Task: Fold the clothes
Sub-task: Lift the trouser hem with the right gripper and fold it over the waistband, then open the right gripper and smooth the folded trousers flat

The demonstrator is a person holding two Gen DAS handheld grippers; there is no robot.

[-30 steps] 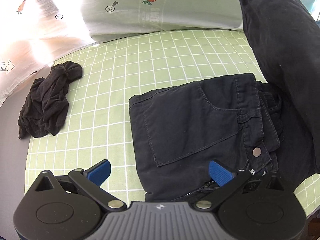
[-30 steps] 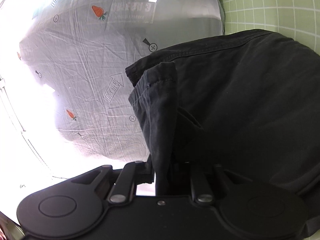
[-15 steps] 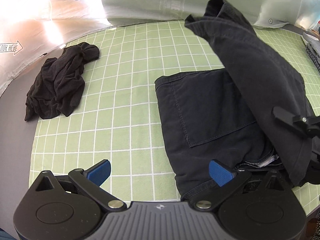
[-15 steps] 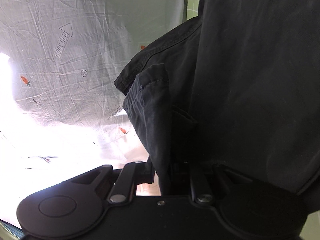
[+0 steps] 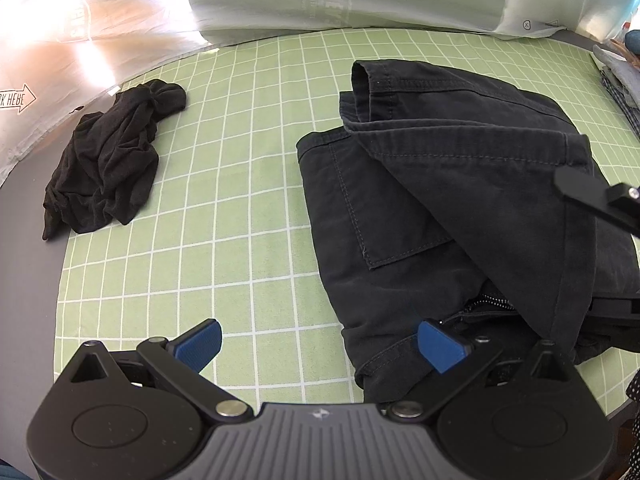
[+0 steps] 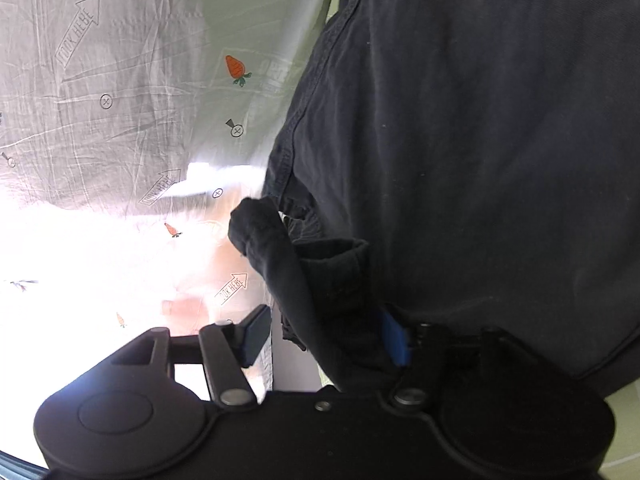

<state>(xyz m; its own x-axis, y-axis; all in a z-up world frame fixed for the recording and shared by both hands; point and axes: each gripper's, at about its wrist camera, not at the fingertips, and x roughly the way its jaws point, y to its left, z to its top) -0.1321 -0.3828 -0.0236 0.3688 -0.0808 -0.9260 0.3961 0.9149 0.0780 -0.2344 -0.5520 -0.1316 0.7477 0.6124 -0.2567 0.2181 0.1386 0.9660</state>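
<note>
Black trousers point(image 5: 420, 208) lie folded on a green checked mat point(image 5: 240, 160), with the leg end doubled over the seat and back pocket. My left gripper point(image 5: 320, 344) is open and points down at the near edge; its right pad hovers over the waistband by the zip and grips nothing. In the right wrist view my right gripper point(image 6: 324, 338) has its jaws opening. The trouser hem point(image 6: 280, 264) still hangs between them against the right pad, clear of the left pad. That gripper's black fingers point(image 5: 588, 196) reach in from the right of the left wrist view.
A crumpled black garment point(image 5: 108, 156) lies at the mat's left edge. A grey sheet point(image 5: 320, 0) printed with carrots and arrows lies beyond the mat. More folded clothes point(image 5: 624, 80) show at the far right edge.
The raised trouser leg came down and now lies folded over the seat. My right gripper's jaws, clamped on the hem before, have parted. The left gripper drifted slightly and stayed open.
</note>
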